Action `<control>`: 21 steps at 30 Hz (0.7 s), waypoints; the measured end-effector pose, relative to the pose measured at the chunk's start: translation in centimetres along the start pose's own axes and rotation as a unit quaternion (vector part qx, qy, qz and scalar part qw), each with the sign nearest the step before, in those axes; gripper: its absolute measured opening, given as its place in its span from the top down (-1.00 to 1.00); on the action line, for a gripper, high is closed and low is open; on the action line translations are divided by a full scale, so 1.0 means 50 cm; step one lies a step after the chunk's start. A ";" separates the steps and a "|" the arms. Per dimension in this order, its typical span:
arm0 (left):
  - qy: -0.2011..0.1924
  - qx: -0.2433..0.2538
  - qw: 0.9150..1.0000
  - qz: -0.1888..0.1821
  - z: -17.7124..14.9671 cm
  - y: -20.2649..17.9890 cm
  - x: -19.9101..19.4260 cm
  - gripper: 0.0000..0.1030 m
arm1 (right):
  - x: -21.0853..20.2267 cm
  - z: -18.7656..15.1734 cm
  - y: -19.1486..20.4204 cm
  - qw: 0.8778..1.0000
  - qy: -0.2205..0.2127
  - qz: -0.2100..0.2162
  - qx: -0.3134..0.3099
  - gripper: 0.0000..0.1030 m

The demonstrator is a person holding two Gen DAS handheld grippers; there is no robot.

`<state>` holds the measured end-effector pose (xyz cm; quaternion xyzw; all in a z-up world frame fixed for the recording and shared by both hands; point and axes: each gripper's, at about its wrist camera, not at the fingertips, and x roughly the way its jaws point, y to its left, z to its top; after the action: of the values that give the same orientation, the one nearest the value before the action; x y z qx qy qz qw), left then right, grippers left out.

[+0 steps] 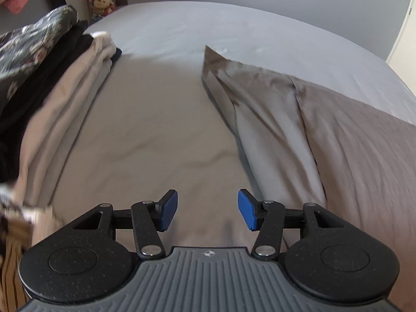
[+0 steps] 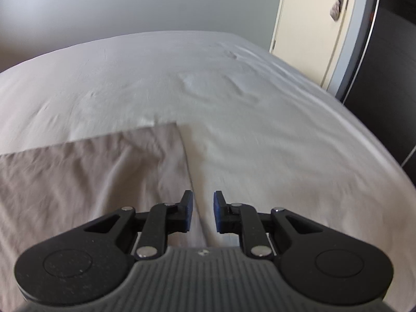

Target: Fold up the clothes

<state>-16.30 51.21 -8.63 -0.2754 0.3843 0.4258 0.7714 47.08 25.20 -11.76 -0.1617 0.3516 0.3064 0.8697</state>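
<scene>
A taupe garment [image 1: 156, 130] lies spread on the bed. Its right part [image 1: 273, 109] is folded up into a raised ridge with a pointed corner. My left gripper [image 1: 208, 209] hovers over the flat middle, open, with nothing between its blue pads. In the right wrist view the garment [image 2: 91, 176] lies flat, its far corner square on the sheet. Its right edge runs down into my right gripper [image 2: 204, 214], whose jaws stand close together on a pinch of that edge.
The pale grey bed sheet [image 2: 234, 83] stretches away beyond the garment. A pile of clothes sits at the left: floral [image 1: 33, 44], black [image 1: 52, 83] and beige [image 1: 83, 83]. Plush toys [image 1: 101, 0] stand behind it. A door [image 2: 312, 26] and a dark cabinet [image 2: 390, 65] are to the right.
</scene>
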 end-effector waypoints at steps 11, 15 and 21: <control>0.067 -0.073 0.994 -0.049 -0.143 0.014 -0.040 -0.26 | -0.248 -0.224 -0.133 0.996 0.034 0.017 0.081 0.53; 0.081 -0.088 0.992 -0.039 -0.166 0.010 -0.019 -0.20 | -0.314 -0.293 -0.172 0.993 0.039 0.023 0.109 0.47; 0.067 -0.083 0.991 -0.077 -0.171 -0.013 -0.032 0.26 | -0.358 -0.374 -0.214 0.987 0.051 0.028 0.150 0.43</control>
<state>-19.32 43.76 -11.96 -0.3950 0.3764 0.3757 0.7491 34.29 0.28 -11.46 -0.0349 0.4420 0.2657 0.8560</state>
